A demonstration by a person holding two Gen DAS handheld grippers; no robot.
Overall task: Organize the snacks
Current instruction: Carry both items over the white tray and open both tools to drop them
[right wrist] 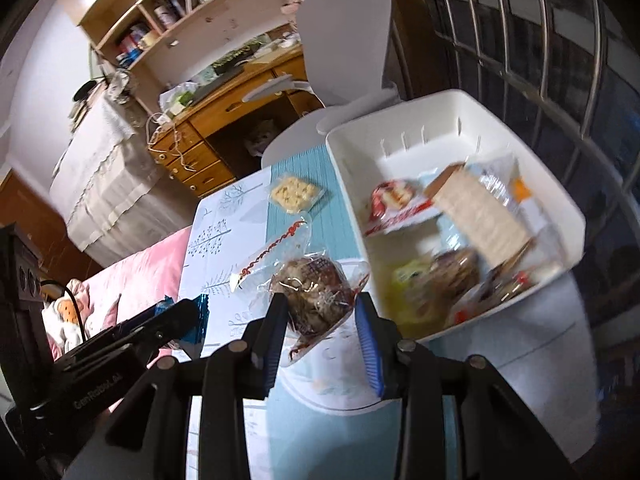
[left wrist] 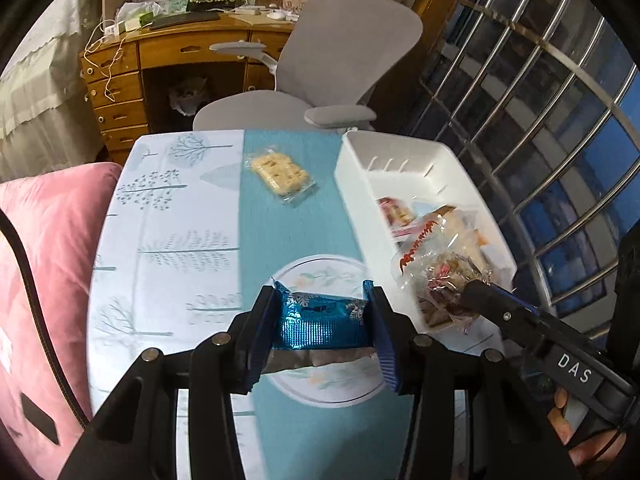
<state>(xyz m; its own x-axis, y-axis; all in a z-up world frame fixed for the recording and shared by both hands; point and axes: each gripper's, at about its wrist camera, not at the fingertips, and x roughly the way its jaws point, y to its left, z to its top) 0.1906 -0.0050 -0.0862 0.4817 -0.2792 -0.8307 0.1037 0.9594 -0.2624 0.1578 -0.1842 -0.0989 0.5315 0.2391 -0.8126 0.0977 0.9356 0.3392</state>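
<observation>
My left gripper (left wrist: 322,312) is shut on a shiny blue foil snack (left wrist: 320,322) and holds it above the table's printed circle. My right gripper (right wrist: 320,318) is shut on a clear-wrapped brown pastry (right wrist: 314,296), held just left of the white bin (right wrist: 344,160); it also shows in the left wrist view (left wrist: 452,280) at the bin's near edge. The bin (left wrist: 356,168) holds several wrapped snacks. A clear pack of pale crackers (left wrist: 280,174) lies on the teal runner to the left of the bin, also in the right wrist view (right wrist: 294,194).
A small table with a tree-print cloth (left wrist: 168,240) carries everything. A pink cushion (left wrist: 44,260) lies at the left. A grey office chair (left wrist: 336,60) and wooden desk (left wrist: 160,64) stand behind. A barred window (left wrist: 540,120) is on the right.
</observation>
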